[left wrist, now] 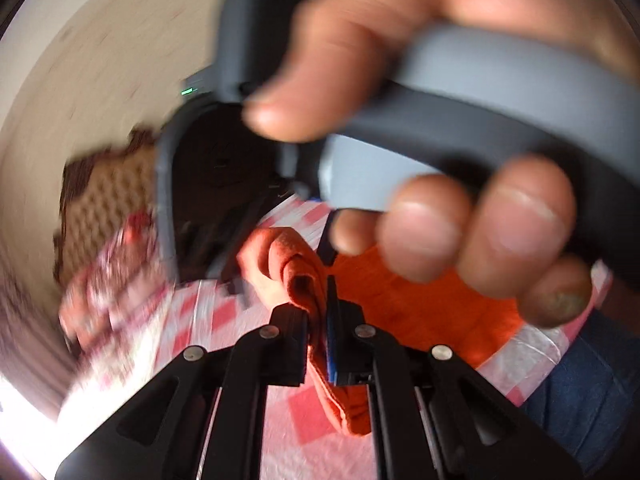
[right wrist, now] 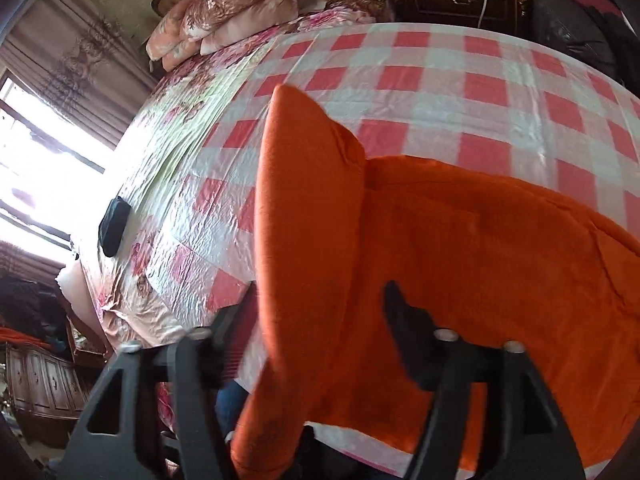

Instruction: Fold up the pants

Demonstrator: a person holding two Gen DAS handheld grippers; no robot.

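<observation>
I am pinching a fold of the orange pants (left wrist: 304, 280) in my left gripper (left wrist: 320, 320), jaws pressed together on the cloth. My right gripper (right wrist: 320, 312) is standing spread, with a raised flap passing between its fingers, unpressed. The pants are lying at the near edge of the checked sheet (right wrist: 440, 64). I am worried that flap could be slumping askew, unheld. Only the left view is showing the hand (left wrist: 440, 120) on the other handle; only the right is showing the whole garment.
</observation>
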